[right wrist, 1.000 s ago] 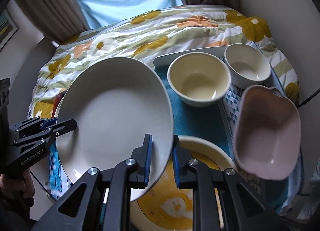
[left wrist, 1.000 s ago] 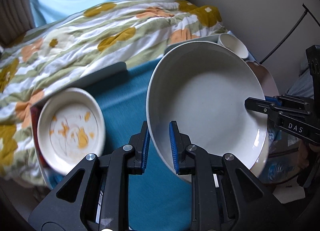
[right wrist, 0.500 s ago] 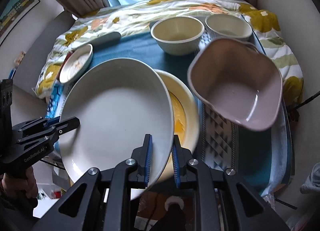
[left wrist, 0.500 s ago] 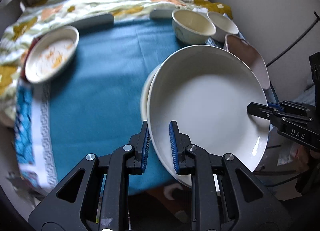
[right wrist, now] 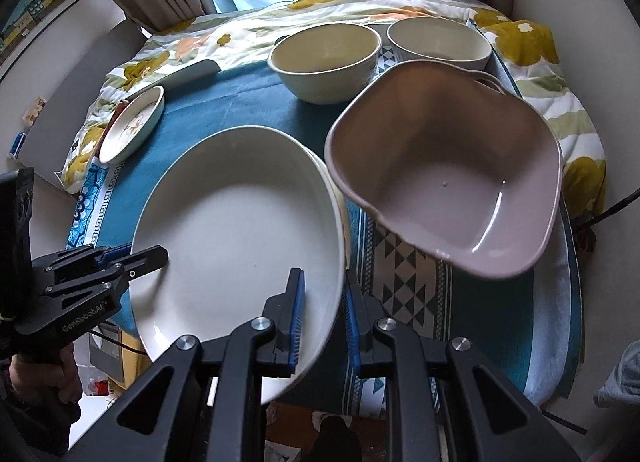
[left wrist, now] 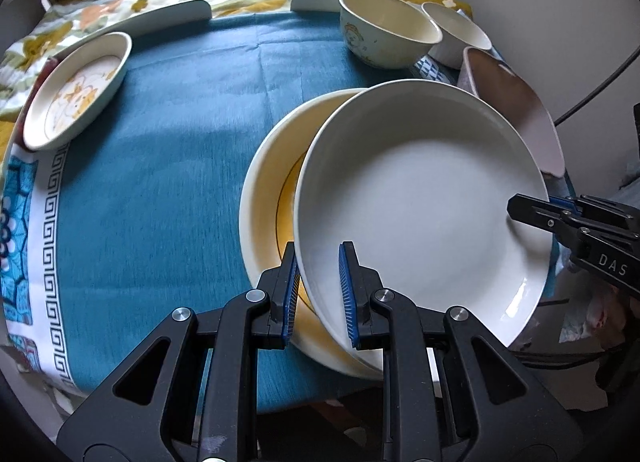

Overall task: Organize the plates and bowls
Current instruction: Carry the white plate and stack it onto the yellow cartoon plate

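A large white plate (left wrist: 420, 197) is held from both sides. My left gripper (left wrist: 318, 294) is shut on its near rim, and my right gripper (right wrist: 322, 316) is shut on its opposite rim. It also shows in the right wrist view (right wrist: 236, 234). The plate hangs tilted just above a yellow plate (left wrist: 268, 197) on the blue tablecloth. In the right wrist view only the yellow plate's rim (right wrist: 344, 213) shows past the white plate. A small patterned dish (left wrist: 76, 89) lies at the table's left.
A cream bowl (right wrist: 324, 59) and a white bowl (right wrist: 438, 41) stand at the far edge. A mauve square bowl (right wrist: 452, 169) sits right of the plates on a patterned mat (right wrist: 404, 282). A flowered quilt (right wrist: 532, 45) lies behind the table.
Both grippers have carried the white plate down and toward the table. It now sits lower over the yellow plate than before. The views have tilted down onto the table.
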{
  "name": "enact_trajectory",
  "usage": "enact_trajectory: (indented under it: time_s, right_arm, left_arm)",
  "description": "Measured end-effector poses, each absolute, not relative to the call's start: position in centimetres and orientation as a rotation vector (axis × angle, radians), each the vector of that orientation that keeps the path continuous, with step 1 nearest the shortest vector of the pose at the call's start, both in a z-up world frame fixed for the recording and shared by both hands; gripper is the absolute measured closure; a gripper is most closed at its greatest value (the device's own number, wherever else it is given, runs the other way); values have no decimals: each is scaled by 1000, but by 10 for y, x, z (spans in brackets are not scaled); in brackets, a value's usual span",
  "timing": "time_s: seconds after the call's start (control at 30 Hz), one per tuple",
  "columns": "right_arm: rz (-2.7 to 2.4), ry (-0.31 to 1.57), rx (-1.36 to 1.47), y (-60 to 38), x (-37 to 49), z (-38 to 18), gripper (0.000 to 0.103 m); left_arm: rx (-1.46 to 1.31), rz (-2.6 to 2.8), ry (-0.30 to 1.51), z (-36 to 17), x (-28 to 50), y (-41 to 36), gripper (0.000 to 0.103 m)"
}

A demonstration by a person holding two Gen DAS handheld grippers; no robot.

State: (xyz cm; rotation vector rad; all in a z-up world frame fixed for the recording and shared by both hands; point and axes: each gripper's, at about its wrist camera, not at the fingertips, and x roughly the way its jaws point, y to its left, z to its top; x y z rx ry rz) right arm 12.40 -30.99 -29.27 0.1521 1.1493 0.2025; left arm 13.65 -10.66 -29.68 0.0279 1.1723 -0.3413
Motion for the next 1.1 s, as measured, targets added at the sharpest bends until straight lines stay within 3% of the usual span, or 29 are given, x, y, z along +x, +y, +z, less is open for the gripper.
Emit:
enact_trajectory:
  time_s: [0.5,0.8,1.1]
  right_arm:
    - [196,1152,169,-317,124,-299,86]
    - [189,1139,174,-316,123,-301,86]
    - [191,1115,133,-308,125,-298,86]
  left_arm:
    - [123,-315,1191,-309,149,-117,86]
    - [368,-234,1080,-301,133,-141,86]
    - [404,-191,1050,-298,133,-138,86]
